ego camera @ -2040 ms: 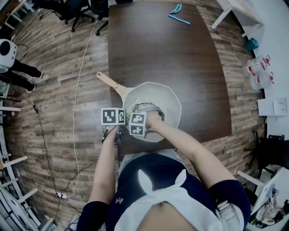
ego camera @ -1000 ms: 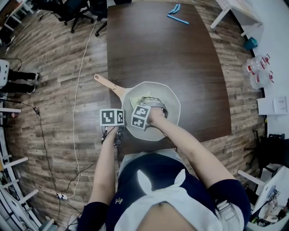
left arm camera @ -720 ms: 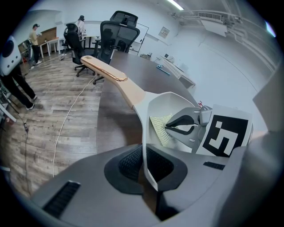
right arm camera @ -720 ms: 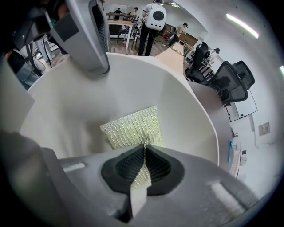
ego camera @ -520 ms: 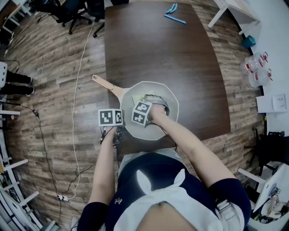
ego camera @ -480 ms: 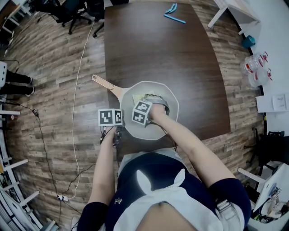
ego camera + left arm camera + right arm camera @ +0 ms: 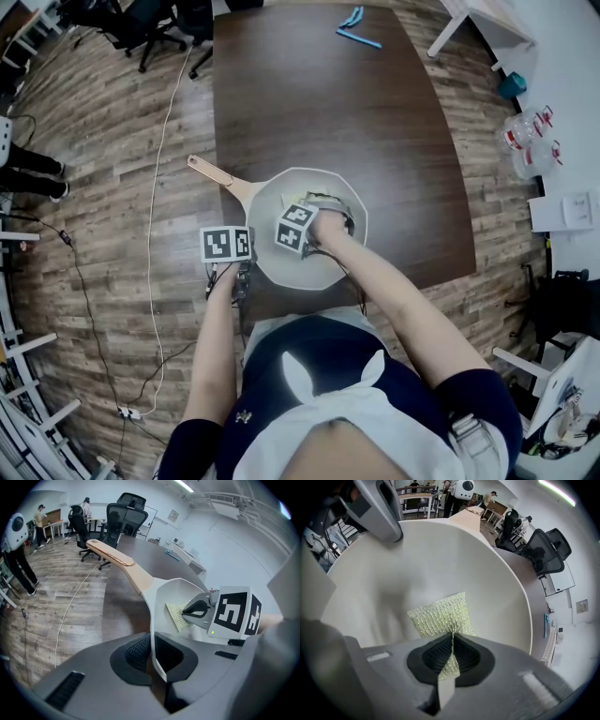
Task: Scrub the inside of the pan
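Left gripper view: the left gripper [image 7: 154, 660] has its jaws clamped on the near rim of the white pan [image 7: 161, 590]. The pan's tan handle [image 7: 117, 557] reaches away to the far left.

Right gripper view: the right gripper [image 7: 451, 660] points steeply down into the pan. Its jaws are pinched together on a corner of a pale green mesh scouring cloth [image 7: 440, 613], and the rest of the cloth lies flat against the inner wall. Scrubbing looks to be under way. The bare inside shows no soil, so I cannot tell how much is left.

Head view: the pan sits at the near edge of a dark brown surface [image 7: 328, 103]. That surface is otherwise bare apart from a blue item [image 7: 361, 28] at its far end. Around it is a wood-plank floor [image 7: 122, 141], with a white cable [image 7: 164, 187] running along the left and office chairs [image 7: 159, 23] at the far left.
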